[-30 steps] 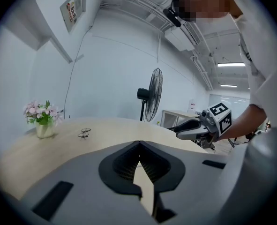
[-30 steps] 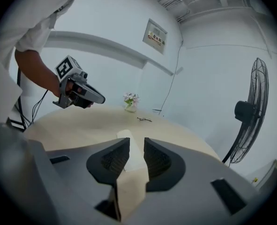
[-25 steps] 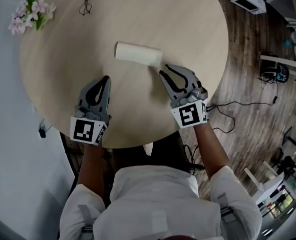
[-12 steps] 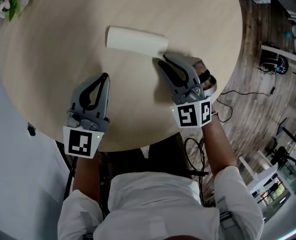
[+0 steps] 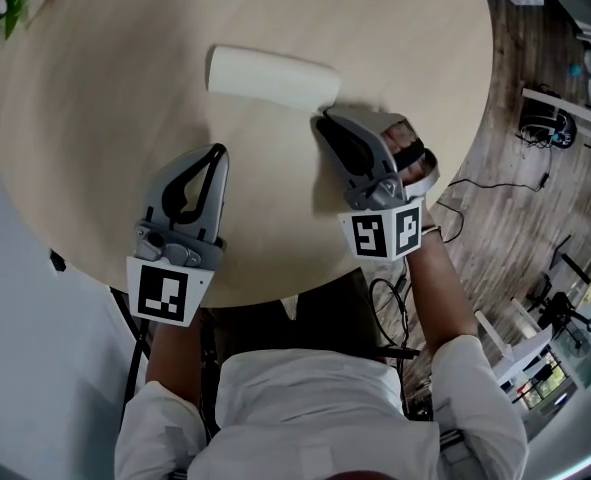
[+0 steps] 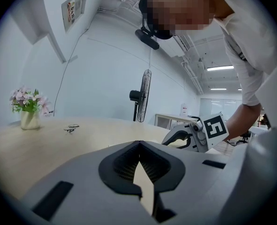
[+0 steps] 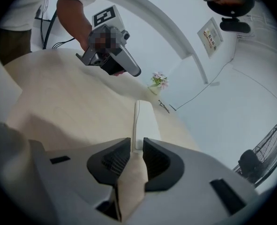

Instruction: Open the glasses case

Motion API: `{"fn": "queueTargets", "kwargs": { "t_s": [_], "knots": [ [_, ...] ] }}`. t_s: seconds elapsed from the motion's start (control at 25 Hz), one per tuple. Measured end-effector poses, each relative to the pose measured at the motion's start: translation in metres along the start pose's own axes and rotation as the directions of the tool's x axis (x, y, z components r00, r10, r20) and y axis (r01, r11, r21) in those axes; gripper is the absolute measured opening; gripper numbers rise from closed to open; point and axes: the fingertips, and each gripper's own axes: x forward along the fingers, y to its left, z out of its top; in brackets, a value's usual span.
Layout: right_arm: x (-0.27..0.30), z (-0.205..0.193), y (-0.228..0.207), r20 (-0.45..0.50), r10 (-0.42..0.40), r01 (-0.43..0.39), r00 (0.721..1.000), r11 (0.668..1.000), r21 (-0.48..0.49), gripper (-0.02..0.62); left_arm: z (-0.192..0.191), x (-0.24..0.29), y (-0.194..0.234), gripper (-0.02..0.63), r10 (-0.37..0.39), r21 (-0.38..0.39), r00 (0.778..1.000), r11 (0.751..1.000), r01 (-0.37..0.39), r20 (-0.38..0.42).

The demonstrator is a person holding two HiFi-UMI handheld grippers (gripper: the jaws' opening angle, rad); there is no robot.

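The white glasses case (image 5: 273,77) lies closed on the round wooden table (image 5: 95,138), its long side running left to right. My right gripper (image 5: 325,123) points at the case's right end and stops just short of it. In the right gripper view the jaws (image 7: 137,142) stand a narrow gap apart, and the case (image 7: 142,118) stretches away straight ahead of them. My left gripper (image 5: 218,153) hovers over the table nearer the front edge, left of the case, its tips together and holding nothing (image 6: 139,143).
A pair of spectacles (image 6: 71,127) lies far across the table beside a small vase of pink flowers (image 6: 28,102). The table edge is just under my wrists. Cables and office gear lie on the wooden floor (image 5: 495,198) to the right.
My right gripper has come forward to the case's right end. The left gripper has edged forward slightly. The head camera has shifted, so the table sits higher in view.
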Motion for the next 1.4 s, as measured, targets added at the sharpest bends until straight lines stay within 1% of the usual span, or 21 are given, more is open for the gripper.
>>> {"fn": "queueTargets", "kwargs": {
  "t_s": [0.32, 0.68, 0.88, 1.04, 1.16, 1.4],
  "knots": [
    [0.000, -0.002, -0.004, -0.003, -0.018, 0.018, 1.000, 0.999, -0.028, 0.061, 0.002, 0.003, -0.009, 0.014, -0.023, -0.009, 1.000, 1.000, 0.023, 0.010],
    [-0.003, 0.001, -0.008, 0.010, -0.012, 0.012, 1.000, 1.000, 0.023, 0.052, 0.006, 0.006, -0.010, 0.014, -0.036, -0.005, 0.999, 0.999, 0.036, 0.016],
    [-0.007, 0.007, -0.019, 0.030, -0.026, 0.024, 0.999, 0.998, 0.056, 0.041, 0.005, 0.004, -0.009, 0.014, -0.035, 0.004, 0.999, 0.999, 0.035, 0.005],
    [-0.010, 0.009, -0.033, 0.047, -0.044, 0.040, 0.998, 0.994, 0.101, 0.037, 0.003, 0.003, -0.008, 0.014, -0.025, -0.008, 1.000, 1.000, 0.025, -0.016],
    [-0.010, 0.010, -0.043, 0.057, -0.060, 0.052, 0.997, 0.989, 0.138, 0.034, 0.004, 0.002, -0.004, 0.014, -0.015, -0.028, 1.000, 1.000, 0.015, -0.016],
    [-0.010, 0.007, -0.066, 0.075, -0.084, 0.061, 0.994, 0.961, 0.271, 0.029, 0.006, 0.003, -0.004, 0.014, -0.013, -0.043, 1.000, 0.999, 0.012, -0.024]
  ]
}}
